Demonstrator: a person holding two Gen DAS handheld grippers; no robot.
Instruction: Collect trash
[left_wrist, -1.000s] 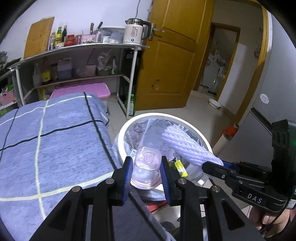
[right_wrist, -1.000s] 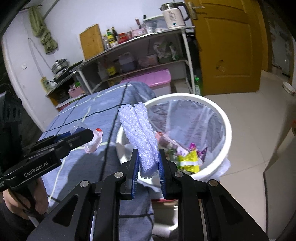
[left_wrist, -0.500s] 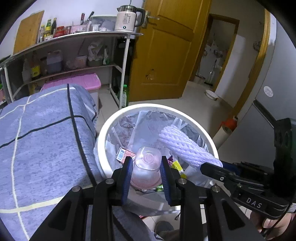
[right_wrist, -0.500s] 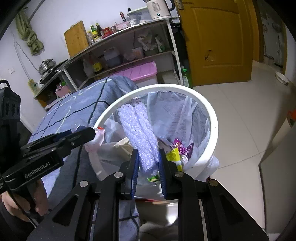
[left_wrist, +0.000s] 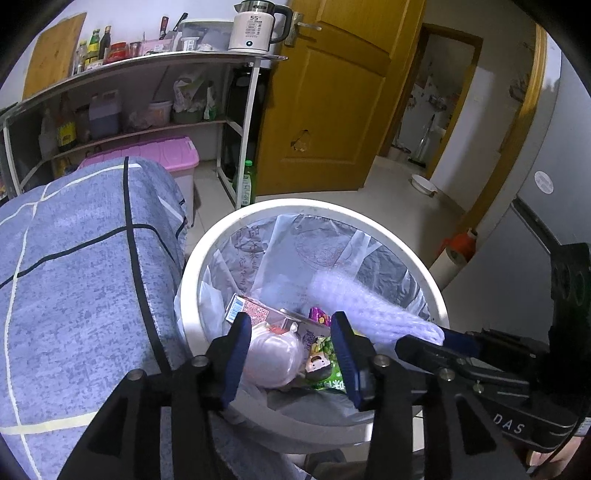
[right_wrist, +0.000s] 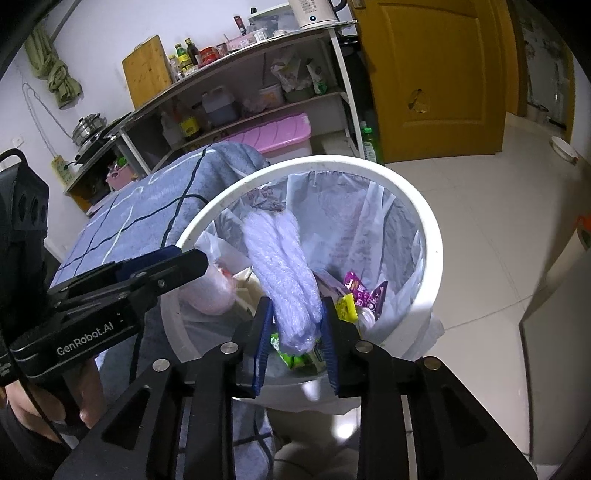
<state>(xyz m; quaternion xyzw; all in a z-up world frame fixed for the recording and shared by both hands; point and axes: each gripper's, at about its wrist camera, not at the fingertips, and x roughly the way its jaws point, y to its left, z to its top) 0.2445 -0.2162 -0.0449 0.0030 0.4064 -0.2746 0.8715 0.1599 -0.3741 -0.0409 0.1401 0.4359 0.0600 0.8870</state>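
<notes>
- Releasing is under way on both sides: the left gripper (left_wrist: 291, 354) has its jaws opening, and the clear plastic cup (left_wrist: 271, 360) sits between them, apparently touching only the left pad, above the rubbish in the white bin (left_wrist: 192, 266).
- The right gripper (right_wrist: 295, 343) also has its jaws opening; the lavender foam net (right_wrist: 284, 273) stands between the pads, its far end leaning into the bin. Whether the pads still touch it is hard to judge in the fisheye view.
- Snagging is the first risk: the foam net's ribbed mesh could cling to a rubber pad and be dragged back out when the hand withdraws.
- The net is long and light, so if it tips the wrong way it could drape over the near rim and slide to the floor.
- The cup is light and round; landing on the heaped snack wrappers (left_wrist: 325, 365) it could roll or bounce toward the rim.
- The two tools sit close together over one opening, so pulling back carelessly could knock them together or tug the bin liner (right_wrist: 384, 221) loose.
</notes>
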